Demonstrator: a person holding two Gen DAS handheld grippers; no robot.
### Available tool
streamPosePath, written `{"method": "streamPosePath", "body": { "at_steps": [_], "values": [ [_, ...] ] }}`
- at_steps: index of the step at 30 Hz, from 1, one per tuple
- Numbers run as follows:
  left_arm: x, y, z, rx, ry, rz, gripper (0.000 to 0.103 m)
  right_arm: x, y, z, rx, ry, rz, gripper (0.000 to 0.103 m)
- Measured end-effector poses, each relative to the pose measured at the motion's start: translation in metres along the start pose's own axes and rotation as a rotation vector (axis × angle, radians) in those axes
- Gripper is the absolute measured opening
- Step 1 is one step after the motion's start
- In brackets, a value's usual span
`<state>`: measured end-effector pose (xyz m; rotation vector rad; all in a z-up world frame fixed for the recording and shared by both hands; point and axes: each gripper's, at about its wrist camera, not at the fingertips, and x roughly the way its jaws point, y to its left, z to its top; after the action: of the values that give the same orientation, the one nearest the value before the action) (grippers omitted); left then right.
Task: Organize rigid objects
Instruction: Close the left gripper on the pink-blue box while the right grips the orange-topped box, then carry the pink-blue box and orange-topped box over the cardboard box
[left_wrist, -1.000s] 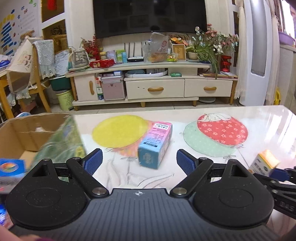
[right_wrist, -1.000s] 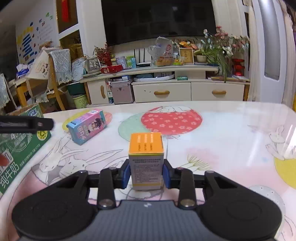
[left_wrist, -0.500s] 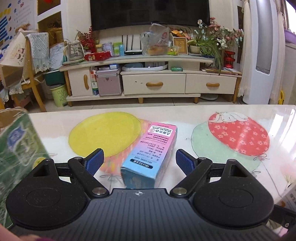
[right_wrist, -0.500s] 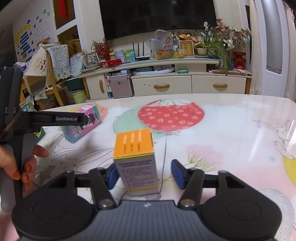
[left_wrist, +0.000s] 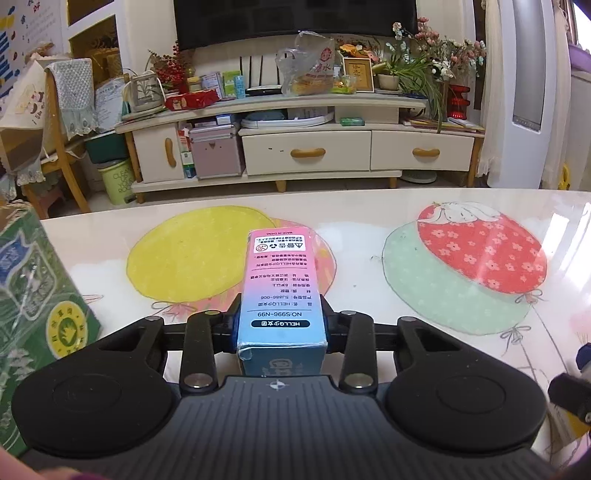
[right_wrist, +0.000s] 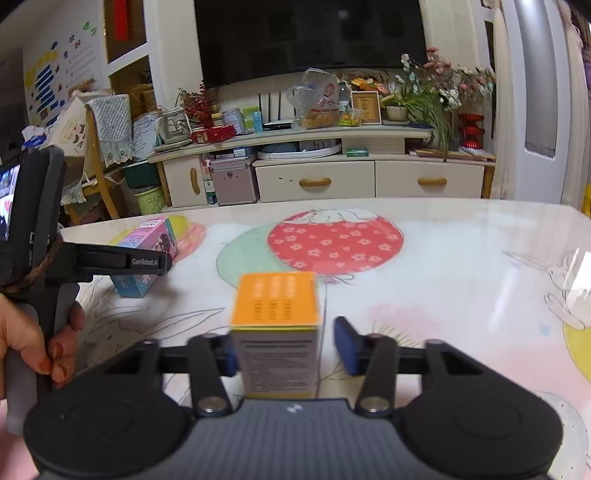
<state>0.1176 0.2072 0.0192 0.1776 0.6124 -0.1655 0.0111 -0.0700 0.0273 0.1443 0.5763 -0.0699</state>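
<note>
Closing on the pink-and-blue box (left_wrist: 279, 273), the left gripper (left_wrist: 280, 317) had both pads against its long sides, at the end nearest the camera. The box lay flat on the table (left_wrist: 369, 221), just right of the green carton (left_wrist: 33, 295).

Risk: gripped that far back, the long box could droop or pivot on lift. Any swing left could clip the carton.

The right gripper (right_wrist: 284, 354) was closing too, with the orange-topped box (right_wrist: 275, 332) upright between the jaws. The left pad was touching and the right pad (right_wrist: 345, 347) not yet.

Risk: one-sided contact could shove or tip the tall box before the second pad landed. The view was blurred there, so I couldn't confirm a firm hold.
</note>
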Motion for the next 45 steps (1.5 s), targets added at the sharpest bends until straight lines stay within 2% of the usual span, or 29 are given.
{"method": "streamPosePath", "body": {
  "at_steps": [1, 6, 19, 34, 45],
  "values": [
    [-0.002, 0.001, -0.001, -0.001, 0.002, 0.004, 0.044, -0.001, 0.001, 0.0, -0.007, -0.003, -0.001, 0.034],
    [-0.014, 0.001, -0.004, -0.008, -0.002, 0.031, 0.044, -0.003, 0.004, -0.001, -0.018, -0.004, 0.004, 0.034],
    [-0.075, -0.012, -0.016, 0.035, -0.021, 0.022, 0.044, -0.03, 0.016, -0.001, -0.026, -0.007, 0.027, 0.034],
    [-0.157, 0.019, -0.026, -0.022, -0.038, 0.048, 0.044, -0.074, 0.041, -0.017, -0.006, 0.01, 0.043, 0.033],
    [-0.204, 0.044, -0.021, -0.03, -0.107, 0.104, 0.044, -0.102, 0.074, -0.015, -0.045, -0.004, 0.077, 0.033]
  ]
}}
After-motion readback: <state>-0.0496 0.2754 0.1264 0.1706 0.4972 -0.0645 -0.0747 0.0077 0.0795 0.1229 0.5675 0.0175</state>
